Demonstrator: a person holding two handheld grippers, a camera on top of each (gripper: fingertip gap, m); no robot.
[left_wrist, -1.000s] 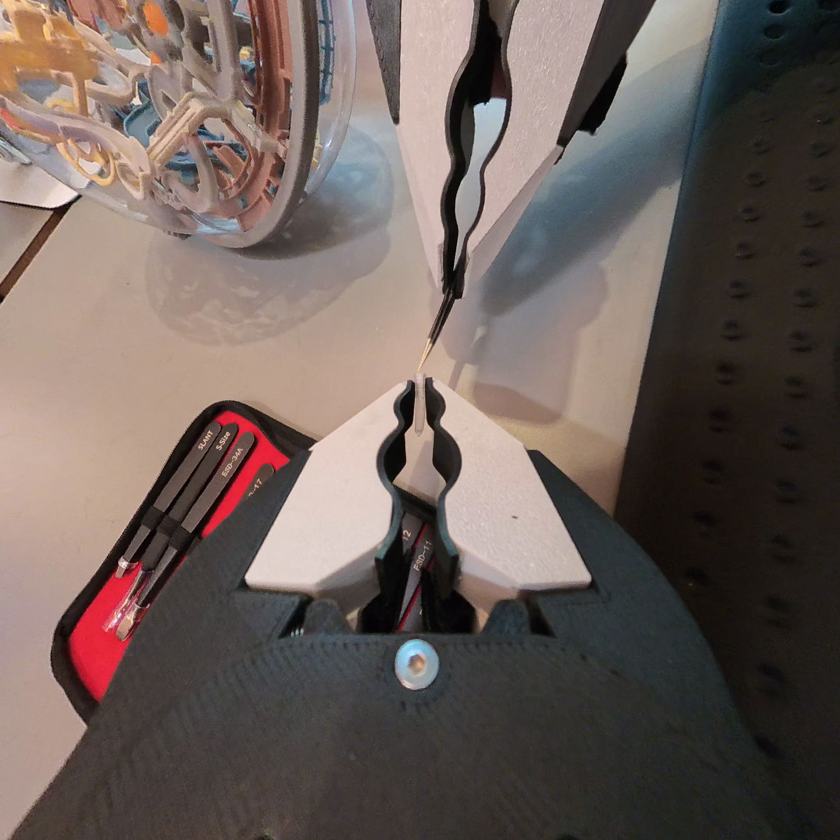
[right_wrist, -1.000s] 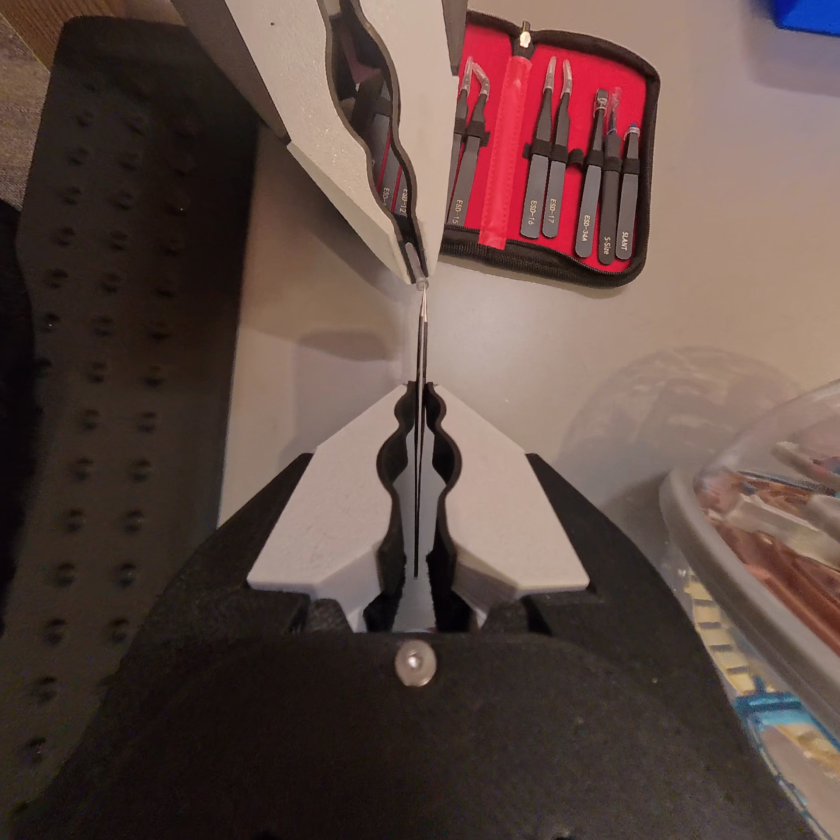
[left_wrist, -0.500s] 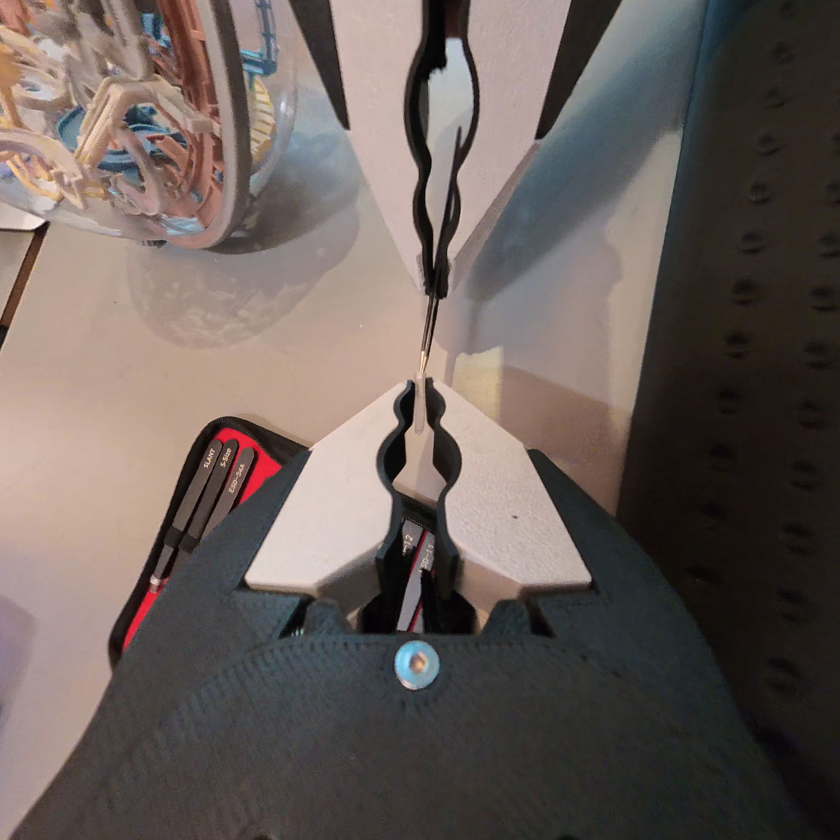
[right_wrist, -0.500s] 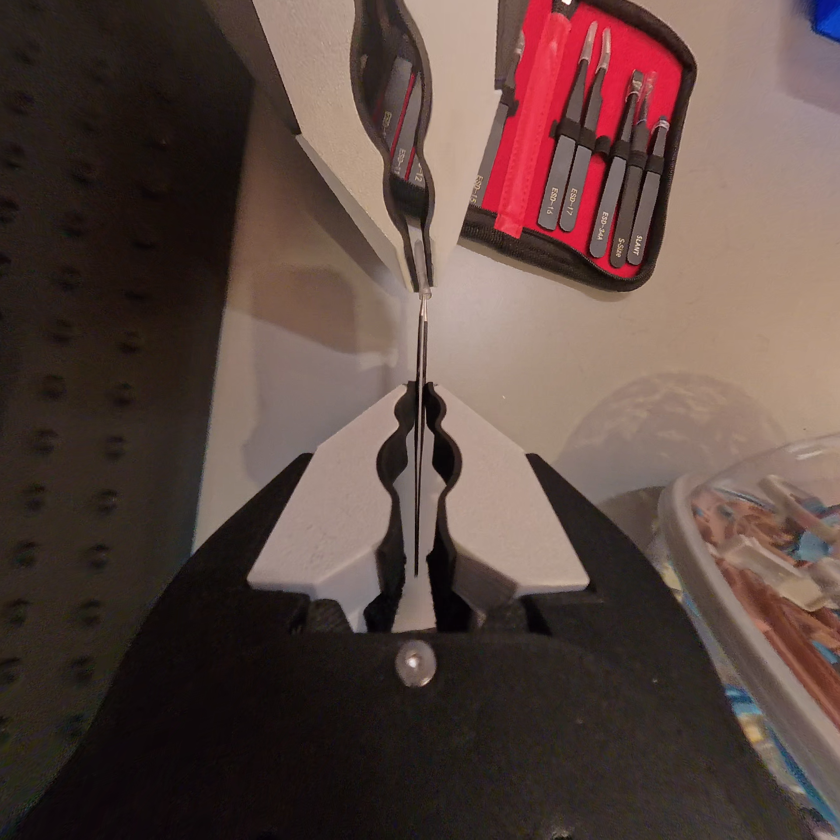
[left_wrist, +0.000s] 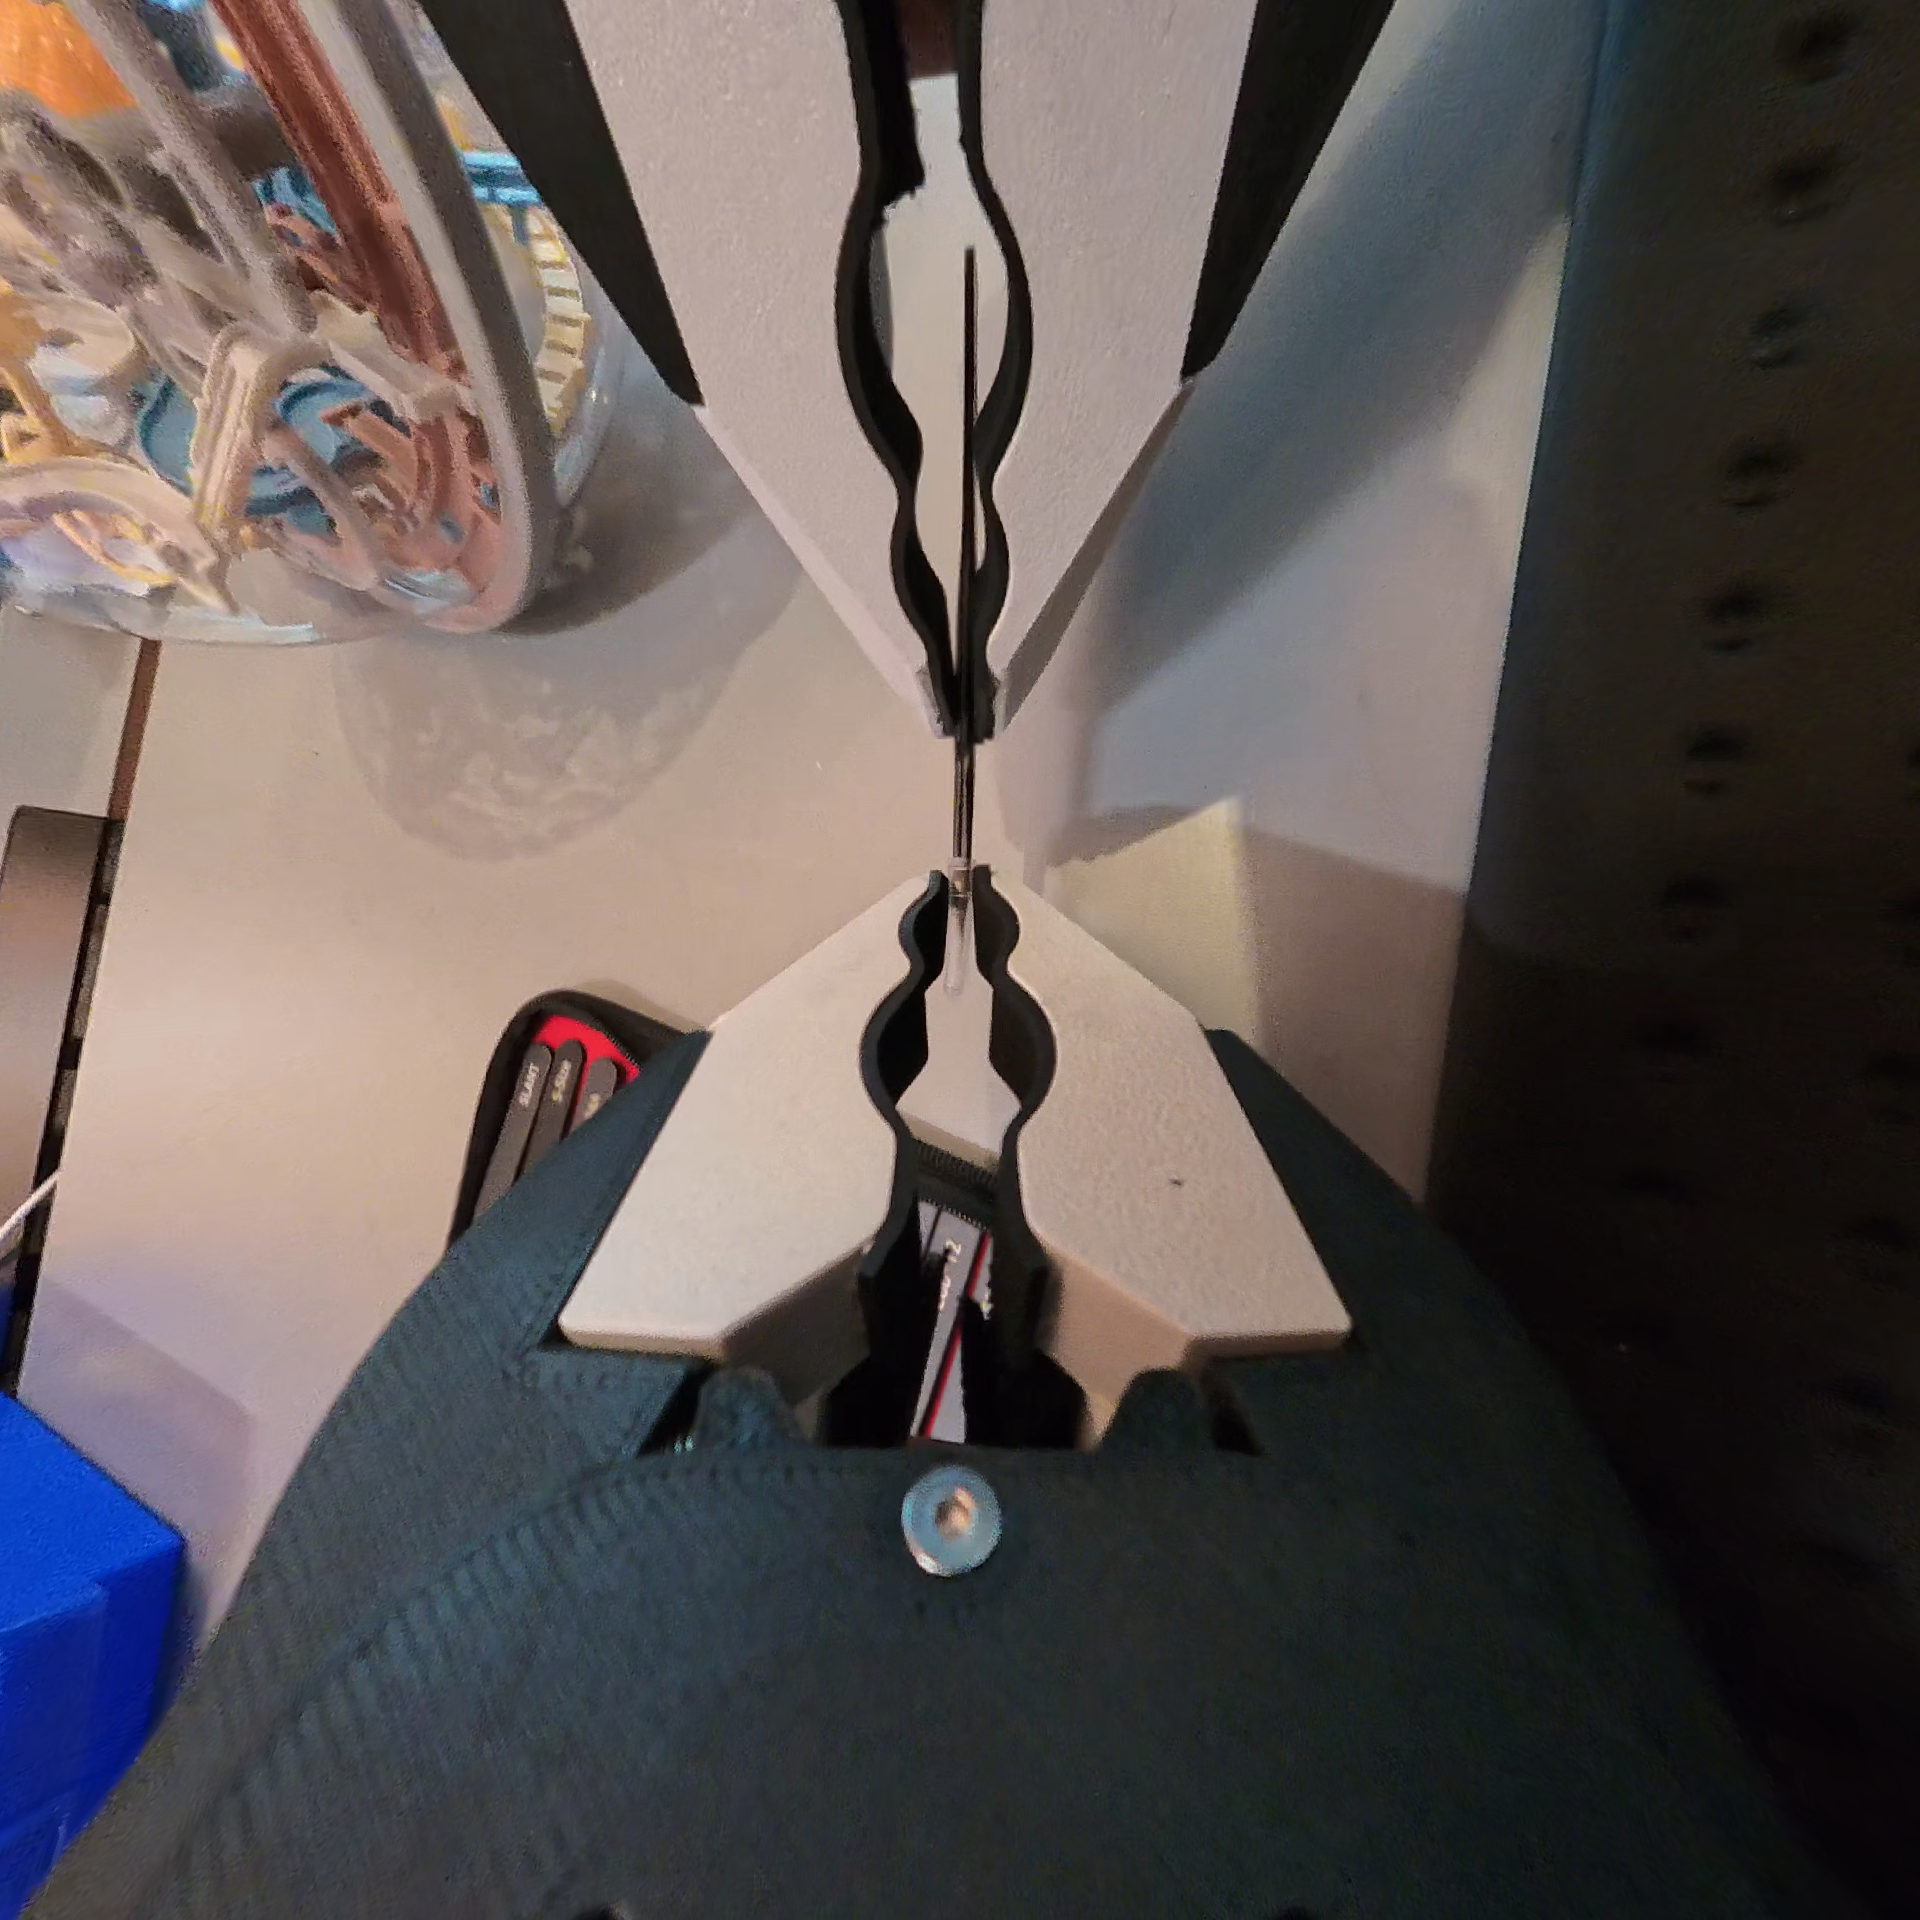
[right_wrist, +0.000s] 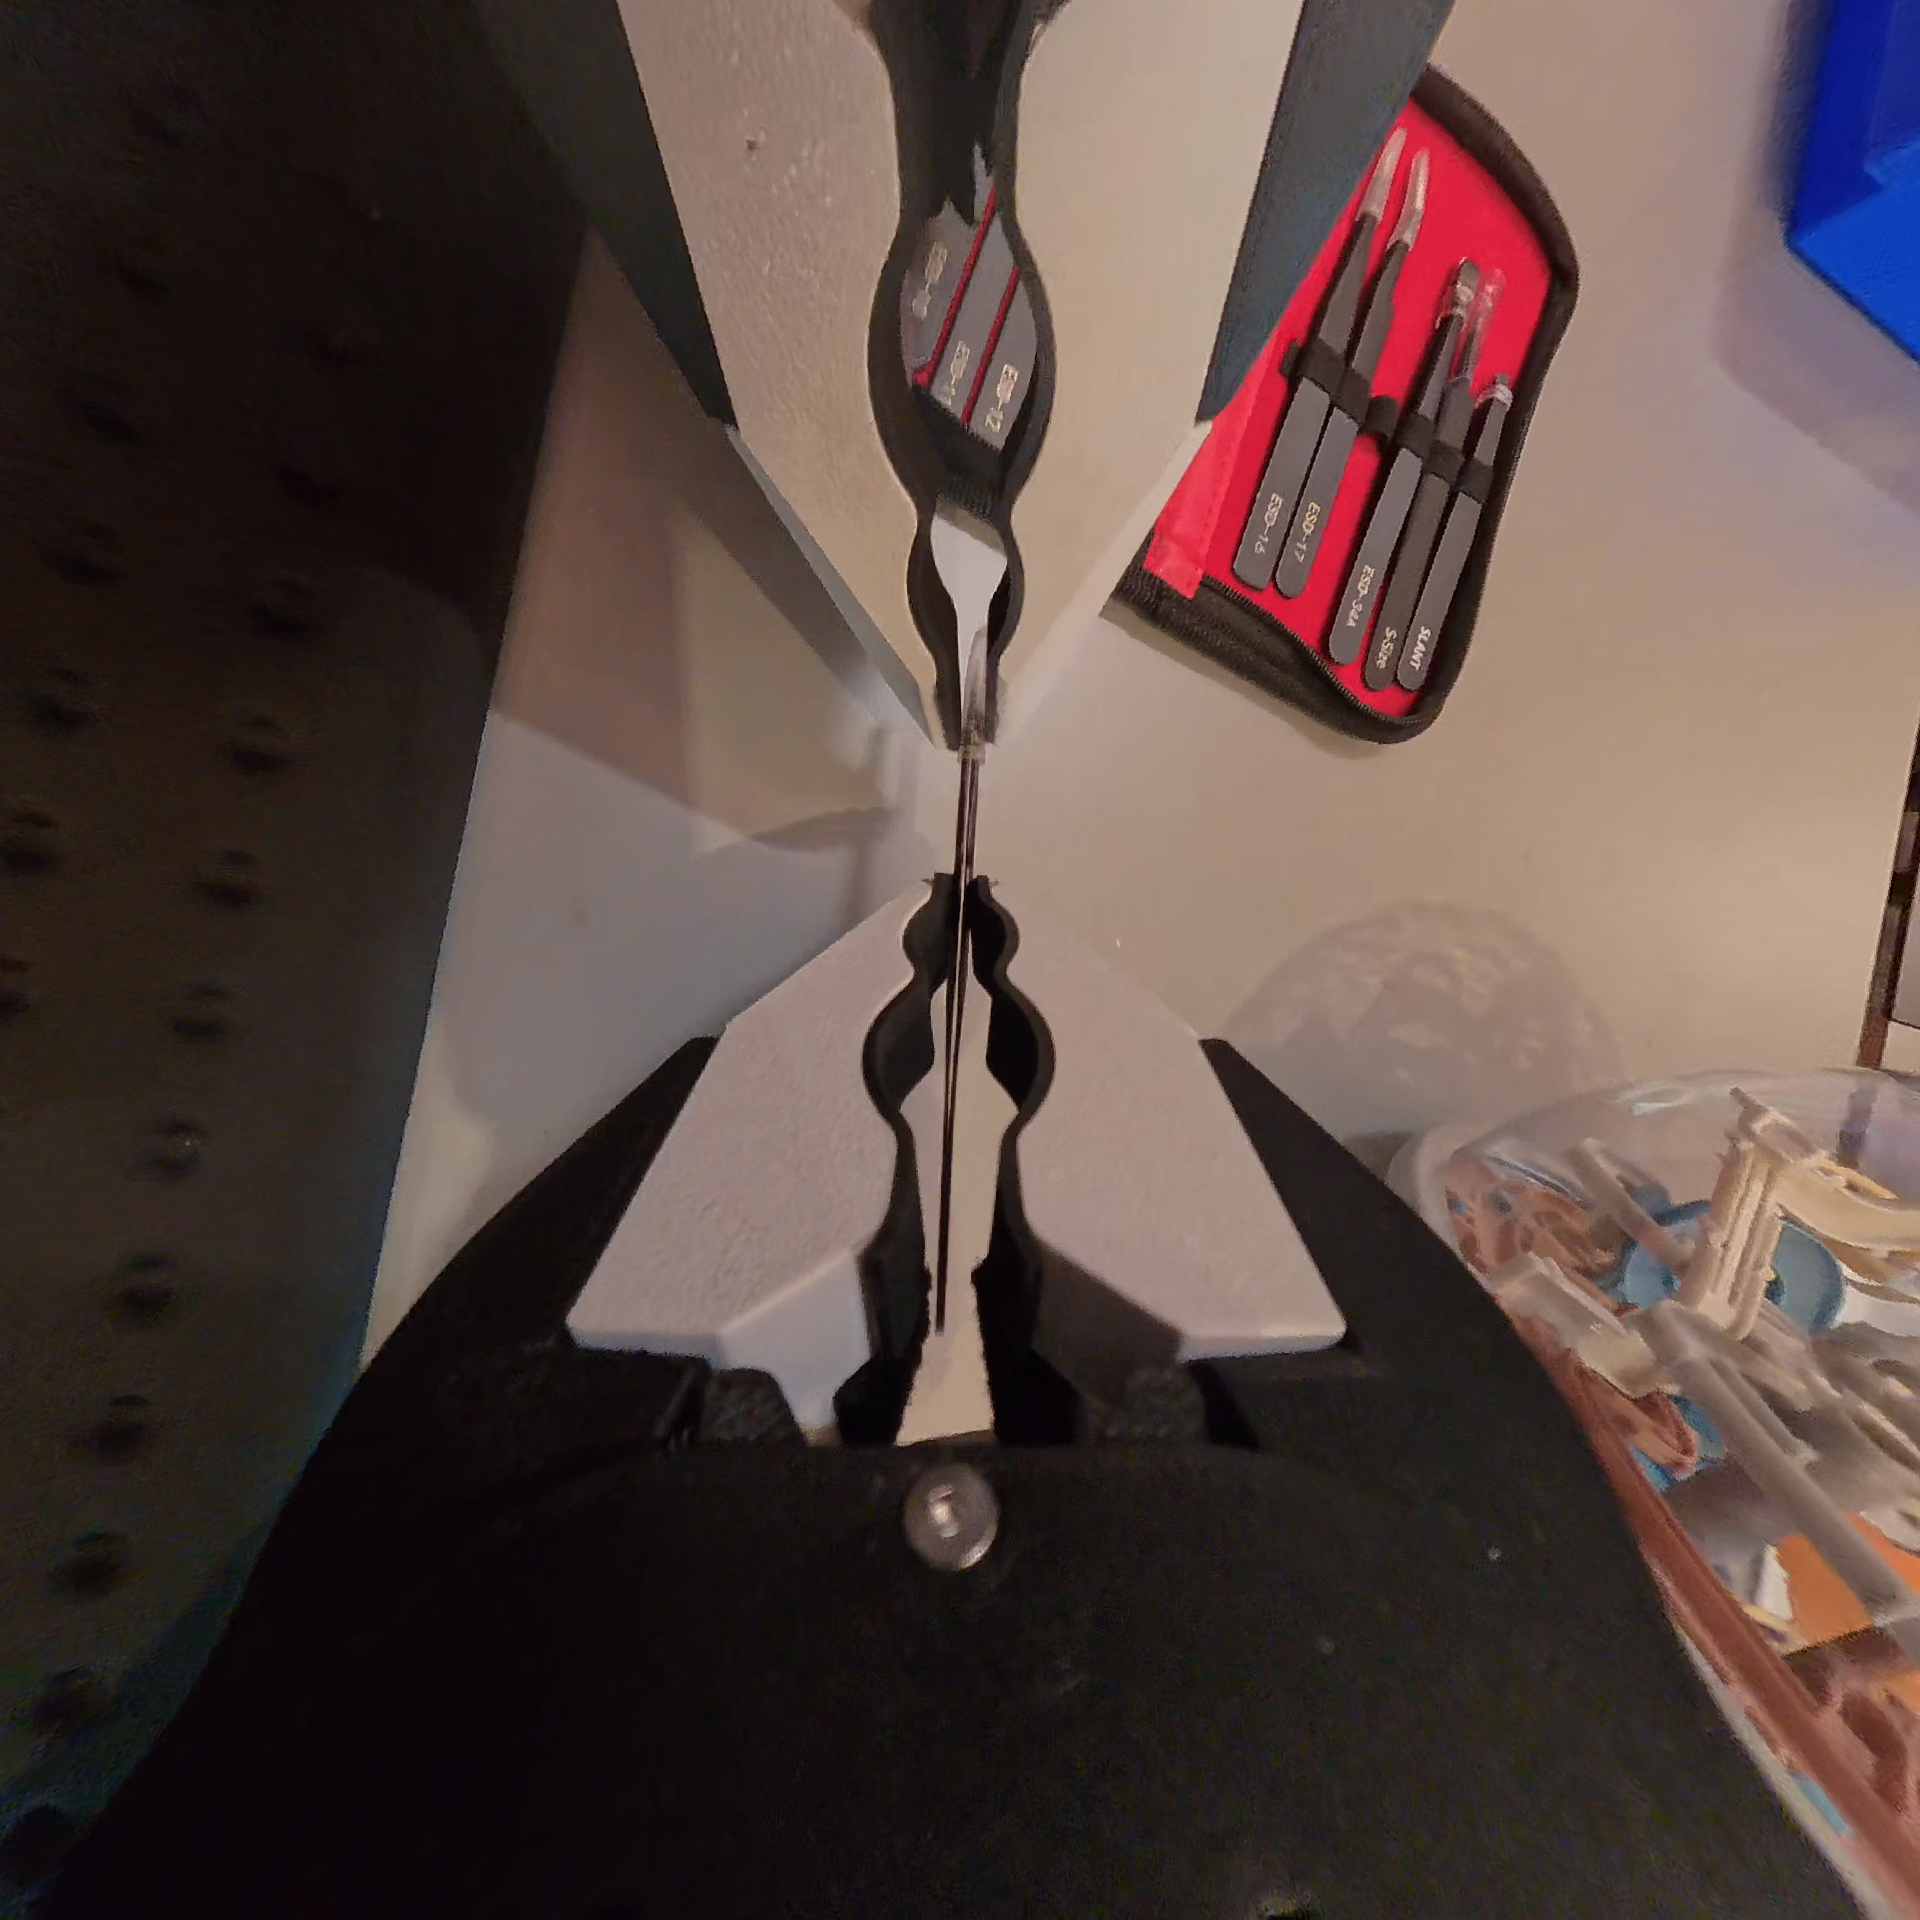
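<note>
Pinching a thin black tweezer (right_wrist: 954, 1091) edge-on, the right gripper (right_wrist: 958, 894) has its fingers closed tight on it, tip pointing straight at the left gripper (left_wrist: 956, 894). That one's clamped on a little clear tip cap (left_wrist: 957, 940) that the tweezer's point just meets, so the two grippers sit nose to nose above the grey table (left_wrist: 312, 935). Off to the side there's the open red tweezer case (right_wrist: 1455, 364), a clear dome full of colourful maze parts (left_wrist: 260, 364), and a black dimpled mat (left_wrist: 1714, 935) along the edge.
</note>
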